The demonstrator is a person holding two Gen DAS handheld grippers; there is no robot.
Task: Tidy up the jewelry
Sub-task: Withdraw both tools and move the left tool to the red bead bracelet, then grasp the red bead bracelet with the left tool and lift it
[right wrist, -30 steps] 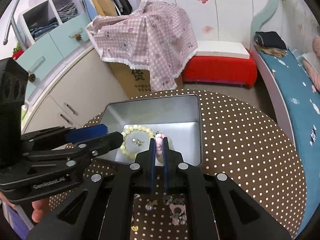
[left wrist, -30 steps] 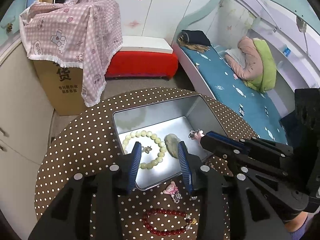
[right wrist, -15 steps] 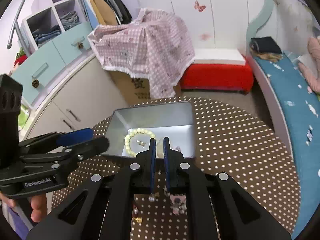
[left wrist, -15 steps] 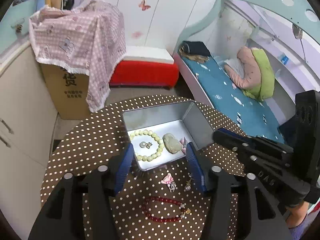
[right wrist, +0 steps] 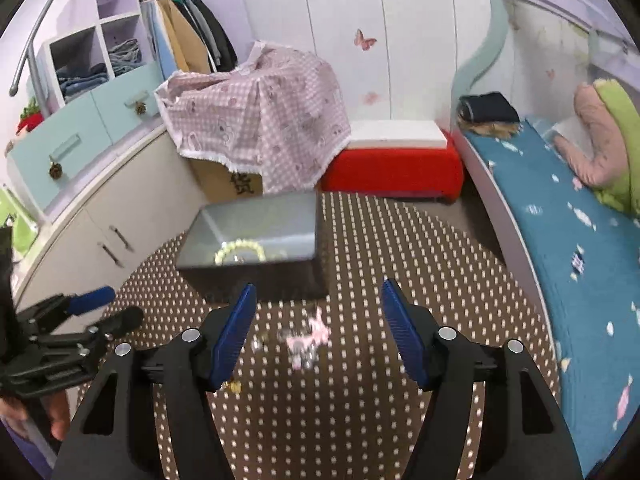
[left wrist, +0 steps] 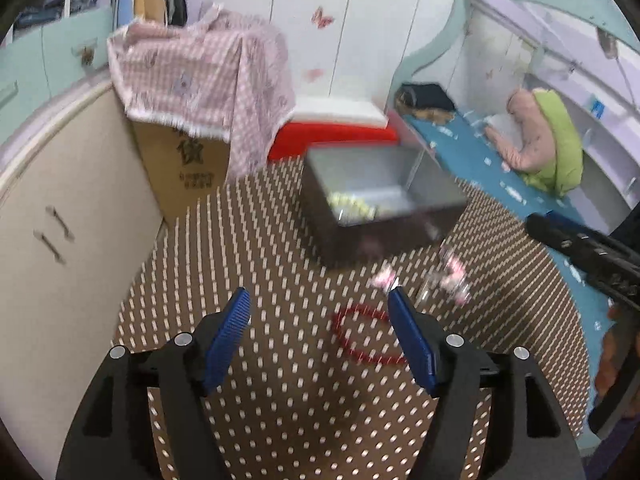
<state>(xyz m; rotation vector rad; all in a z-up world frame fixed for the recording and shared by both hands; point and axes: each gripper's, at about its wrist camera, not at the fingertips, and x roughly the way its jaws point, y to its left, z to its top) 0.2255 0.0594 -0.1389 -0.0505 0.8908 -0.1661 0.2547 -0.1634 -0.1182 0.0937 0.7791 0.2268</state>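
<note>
the tin (right wrist: 256,236) sits toward the table's (right wrist: 420,280) far edge, bead bracelet (right wrist: 240,249) inside; loose charms (right wrist: 306,338) (blurred) lie before it, nearer the middle

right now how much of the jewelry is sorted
Partly done. The pale green bead bracelet lies inside the grey metal tin. Nothing is in hand: the left tool and right tool are open. The red bead bracelet and pink charms remain on the brown dotted tablecloth.

1 tin box (right wrist: 256,236), 1 pale bead bracelet (right wrist: 239,250), 1 red bead bracelet (left wrist: 362,334), 2 pink charms (left wrist: 454,274).
</note>
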